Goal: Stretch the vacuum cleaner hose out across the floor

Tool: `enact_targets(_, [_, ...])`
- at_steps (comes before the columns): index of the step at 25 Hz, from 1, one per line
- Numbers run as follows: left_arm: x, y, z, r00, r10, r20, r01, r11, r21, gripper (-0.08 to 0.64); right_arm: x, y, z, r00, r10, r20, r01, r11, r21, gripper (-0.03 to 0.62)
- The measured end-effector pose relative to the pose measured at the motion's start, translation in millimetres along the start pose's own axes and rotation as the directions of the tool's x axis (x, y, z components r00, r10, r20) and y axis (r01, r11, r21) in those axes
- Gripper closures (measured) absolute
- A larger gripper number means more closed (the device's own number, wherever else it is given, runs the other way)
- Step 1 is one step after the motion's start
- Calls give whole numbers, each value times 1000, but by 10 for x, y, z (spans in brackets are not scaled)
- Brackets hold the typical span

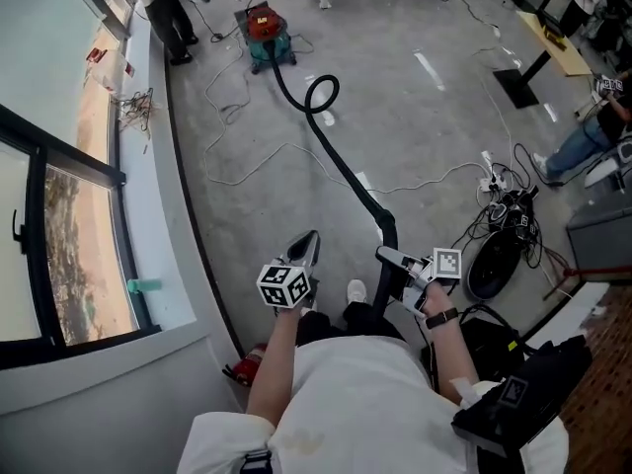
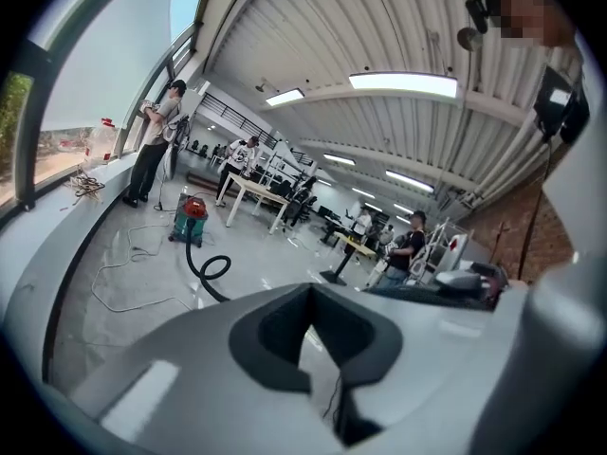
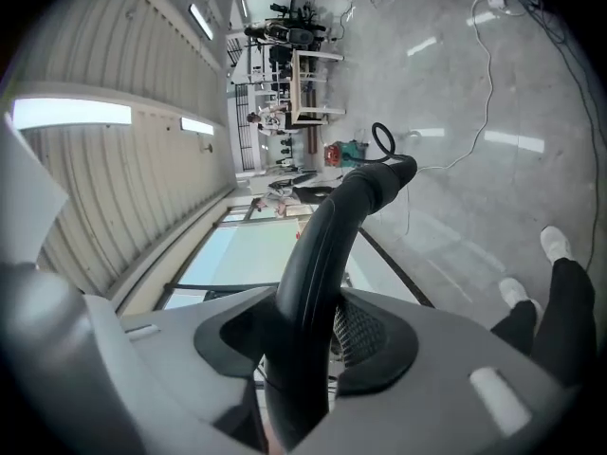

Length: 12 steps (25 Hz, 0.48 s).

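Observation:
The vacuum cleaner (image 1: 265, 30), red on top with a teal body, stands far across the grey floor. Its black hose (image 1: 341, 171) runs from it toward me, with one loop (image 1: 321, 94) partway along. My right gripper (image 1: 388, 257) is shut on the hose's stiff black end tube (image 3: 327, 245), which passes between the jaws and sticks out ahead. In the right gripper view the vacuum cleaner (image 3: 346, 153) shows small beyond the tube. My left gripper (image 1: 304, 250) is shut with nothing in it, left of the hose and apart from it. The left gripper view shows the vacuum cleaner (image 2: 191, 218) and the loop (image 2: 214, 268) ahead.
White cables (image 1: 247, 166) trail over the floor left of the hose. A power strip with tangled cables (image 1: 499, 191) and a black wheel-like object (image 1: 494, 260) lie at the right. A window ledge (image 1: 148, 117) runs along the left. A person (image 1: 170, 13) stands by the vacuum; another (image 1: 583, 136) sits right.

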<state>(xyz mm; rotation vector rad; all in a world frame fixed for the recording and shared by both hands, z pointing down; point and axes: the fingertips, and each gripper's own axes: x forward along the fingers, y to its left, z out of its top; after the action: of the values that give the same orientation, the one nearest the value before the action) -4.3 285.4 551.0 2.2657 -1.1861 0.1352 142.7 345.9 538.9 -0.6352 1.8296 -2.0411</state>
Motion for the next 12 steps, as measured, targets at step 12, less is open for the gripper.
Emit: enact_targets(12, [-1130,-543,-753,990,-140,-8,140,990,-6,558,-814,264,-1725,993,64,100,-58,997,-56,428])
